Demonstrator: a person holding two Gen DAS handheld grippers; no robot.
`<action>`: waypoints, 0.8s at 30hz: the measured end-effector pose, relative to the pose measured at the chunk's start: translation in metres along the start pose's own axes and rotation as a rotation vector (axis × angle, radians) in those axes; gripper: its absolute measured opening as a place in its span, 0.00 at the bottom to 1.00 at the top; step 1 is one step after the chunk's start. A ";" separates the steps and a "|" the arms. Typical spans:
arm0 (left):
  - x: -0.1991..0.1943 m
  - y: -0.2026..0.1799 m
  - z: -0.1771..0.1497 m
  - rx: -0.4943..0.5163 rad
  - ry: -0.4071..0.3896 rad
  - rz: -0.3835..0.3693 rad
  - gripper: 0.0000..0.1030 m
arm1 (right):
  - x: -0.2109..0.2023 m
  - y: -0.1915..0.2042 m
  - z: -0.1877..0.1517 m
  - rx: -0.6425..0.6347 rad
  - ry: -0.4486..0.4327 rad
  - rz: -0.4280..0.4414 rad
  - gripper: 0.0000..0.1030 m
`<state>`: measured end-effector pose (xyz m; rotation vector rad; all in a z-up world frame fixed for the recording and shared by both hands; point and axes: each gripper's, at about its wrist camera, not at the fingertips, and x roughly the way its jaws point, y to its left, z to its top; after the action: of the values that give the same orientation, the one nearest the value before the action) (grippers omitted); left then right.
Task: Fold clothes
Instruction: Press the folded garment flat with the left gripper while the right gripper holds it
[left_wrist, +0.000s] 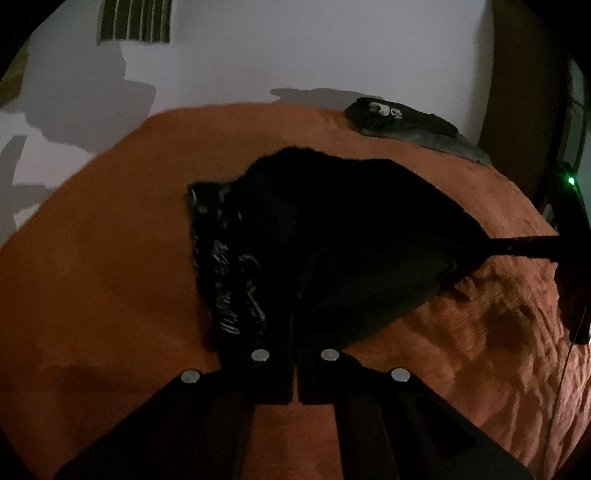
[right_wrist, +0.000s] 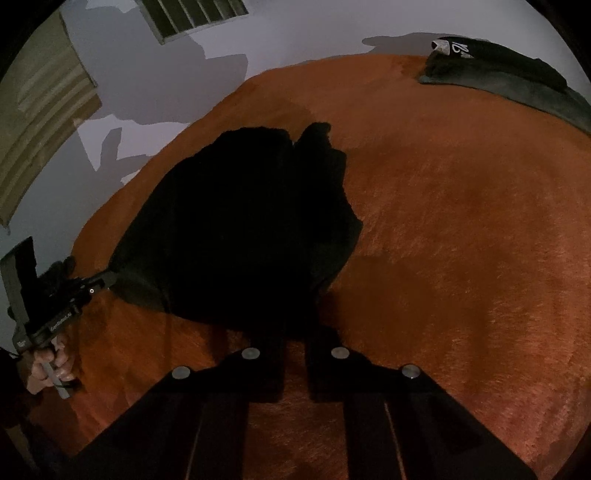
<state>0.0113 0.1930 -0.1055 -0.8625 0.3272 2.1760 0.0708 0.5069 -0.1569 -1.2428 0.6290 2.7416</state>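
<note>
- The room is dim. An orange-brown fleecy blanket covers the surface that fills the middle and lower part of both views; what lies under it I cannot tell.
- A black garment lies on the blanket in the centre of the left wrist view, and in the centre left of the right wrist view. On its left side, in the left wrist view, there is a shiny crinkled print or lining.
- The left tool is at the bottom centre of its own view. Its two fingers are pressed together, with only a thin slit between them, and they pinch the near edge of the black garment.
- In the right wrist view the left tool shows at the left edge, its tip on a corner of the garment, which is pulled out to a point. A hand holds its handle in the lower left.
- The right tool is at the bottom centre of its own view. Its fingers stand close, with a narrow gap, and their tips go under the dark near edge of the garment. It seems to pinch the cloth, but the darkness hides the contact.
- In the left wrist view the right tool comes in from the right edge, and the garment is drawn to a point at its tip.
- A second dark folded garment with a small white print lies in the upper right, well apart from the black one.
- Behind is a pale wall with a barred vent at the top.
</note>
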 end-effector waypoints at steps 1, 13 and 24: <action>0.003 0.002 0.000 0.015 0.008 0.002 0.01 | 0.000 -0.001 0.000 0.009 0.001 0.002 0.06; -0.002 -0.013 -0.035 0.069 0.110 -0.081 0.17 | 0.001 -0.005 -0.007 -0.005 0.036 0.032 0.11; 0.012 -0.019 -0.033 0.034 0.110 -0.073 0.35 | 0.004 -0.012 -0.012 0.032 0.054 0.048 0.11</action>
<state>0.0353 0.1970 -0.1373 -0.9622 0.3797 2.0555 0.0790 0.5130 -0.1710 -1.3154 0.7144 2.7325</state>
